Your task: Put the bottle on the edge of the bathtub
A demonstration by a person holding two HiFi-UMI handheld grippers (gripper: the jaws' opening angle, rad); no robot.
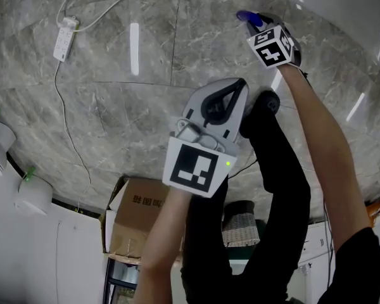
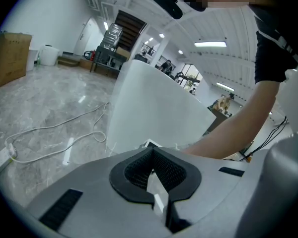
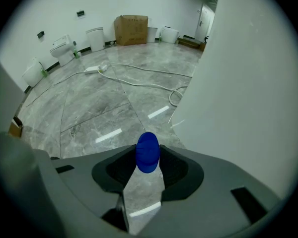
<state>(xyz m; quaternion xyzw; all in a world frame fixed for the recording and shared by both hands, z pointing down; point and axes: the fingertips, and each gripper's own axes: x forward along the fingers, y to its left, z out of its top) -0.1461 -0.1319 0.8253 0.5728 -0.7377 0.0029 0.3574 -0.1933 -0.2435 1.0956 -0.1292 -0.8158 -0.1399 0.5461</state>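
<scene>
Noted bottle [image 3: 148,157] pinched at blue top in right gripper [image 3: 148,150], beside bathtub [image 3: 248,83] wall; left gripper [image 2: 151,152] pressed together, empty. Judged light, slippery; safer gripped lower.

Grey marble floor [image 1: 114,106] with streaks of light glare spreads under the left tongs [image 1: 237,88]; a white power strip [image 1: 63,40] lies well left of them.
</scene>
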